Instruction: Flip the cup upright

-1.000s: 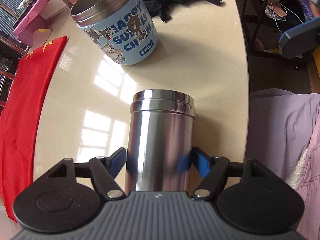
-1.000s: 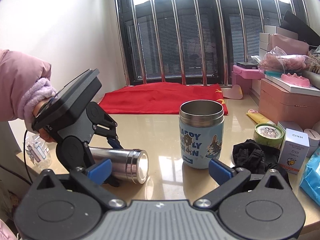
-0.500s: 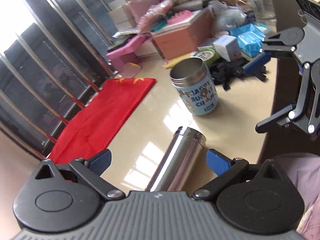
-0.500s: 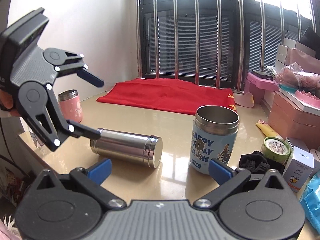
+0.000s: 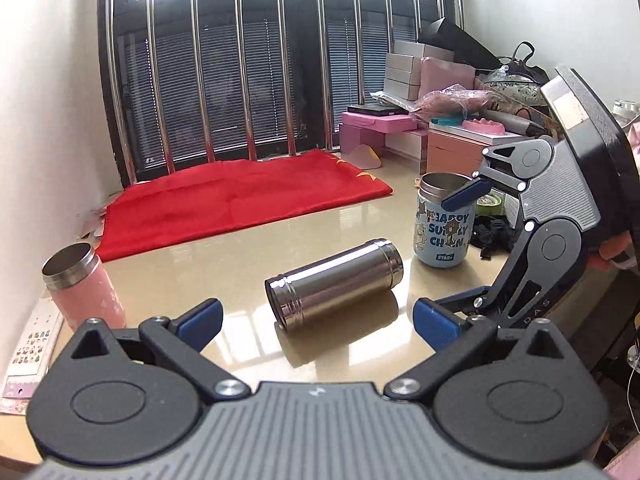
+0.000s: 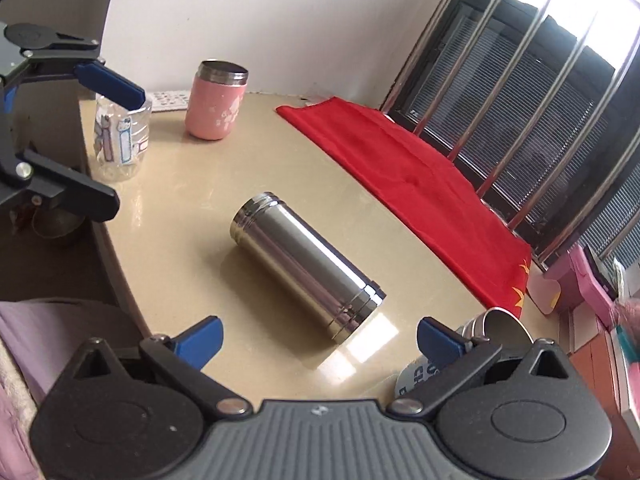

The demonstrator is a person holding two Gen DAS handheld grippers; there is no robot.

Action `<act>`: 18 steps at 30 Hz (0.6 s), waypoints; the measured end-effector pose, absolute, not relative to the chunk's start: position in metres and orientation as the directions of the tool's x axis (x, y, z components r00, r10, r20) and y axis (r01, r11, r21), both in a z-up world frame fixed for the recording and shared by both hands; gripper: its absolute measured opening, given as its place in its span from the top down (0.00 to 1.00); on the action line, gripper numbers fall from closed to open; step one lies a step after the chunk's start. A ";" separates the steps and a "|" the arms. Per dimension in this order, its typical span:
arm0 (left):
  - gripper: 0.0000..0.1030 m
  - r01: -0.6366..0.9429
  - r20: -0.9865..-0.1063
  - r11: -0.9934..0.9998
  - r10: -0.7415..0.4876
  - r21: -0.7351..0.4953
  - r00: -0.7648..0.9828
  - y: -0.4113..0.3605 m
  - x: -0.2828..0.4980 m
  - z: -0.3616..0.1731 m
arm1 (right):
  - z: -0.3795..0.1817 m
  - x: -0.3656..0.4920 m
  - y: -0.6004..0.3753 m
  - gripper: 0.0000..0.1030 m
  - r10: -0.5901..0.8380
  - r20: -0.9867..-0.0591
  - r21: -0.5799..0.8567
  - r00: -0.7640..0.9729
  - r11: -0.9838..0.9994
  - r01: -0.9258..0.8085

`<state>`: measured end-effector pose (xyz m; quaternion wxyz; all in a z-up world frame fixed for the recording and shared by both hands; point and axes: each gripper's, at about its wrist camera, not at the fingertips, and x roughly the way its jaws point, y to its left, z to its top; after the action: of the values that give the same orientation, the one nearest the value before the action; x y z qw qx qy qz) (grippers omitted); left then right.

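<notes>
A plain steel cup (image 5: 335, 281) lies on its side in the middle of the beige table (image 5: 224, 264). It also shows in the right wrist view (image 6: 308, 274), still lying down. My left gripper (image 5: 316, 320) is open and empty, just in front of the cup and apart from it. My right gripper (image 6: 318, 334) is open and empty, hovering above the cup's near end. The right gripper also shows in the left wrist view (image 5: 464, 248), at the right of the cup.
A blue cartoon cup (image 5: 444, 220) stands upright to the right of the steel cup. A pink cup (image 5: 82, 286) stands at the left. A red cloth (image 5: 240, 196) covers the back. Boxes (image 5: 452, 148) crowd the far right. A clear jar (image 6: 120, 136) sits near the table edge.
My left gripper let go of the steel cup, opened and drew back. The cup stays on its side. My right gripper moved in over the cup and tilted down.
</notes>
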<state>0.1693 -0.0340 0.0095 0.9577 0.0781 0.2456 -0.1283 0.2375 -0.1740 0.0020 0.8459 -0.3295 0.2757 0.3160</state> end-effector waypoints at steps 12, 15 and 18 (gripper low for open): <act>0.00 0.231 -0.544 0.967 -0.137 0.107 0.828 -0.008 0.194 -0.005 | -0.045 0.344 -0.032 0.00 0.048 -0.881 -0.469 0.472 0.054 -0.881; 0.00 0.230 -0.543 0.967 -0.137 0.107 0.829 -0.004 0.195 -0.005 | -0.063 0.371 -0.016 0.15 -0.026 -0.914 -0.405 0.404 0.035 -0.914; 0.00 0.238 -0.531 0.967 -0.159 0.085 0.832 -0.002 0.190 -0.004 | -0.062 0.398 -0.013 0.35 -0.055 -0.950 -0.313 0.308 0.203 -0.928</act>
<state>0.1896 -0.0022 -0.0037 0.9544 0.0738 0.2701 -0.1040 0.3984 -0.0131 -0.0625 0.6172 -0.5227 0.4699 0.3536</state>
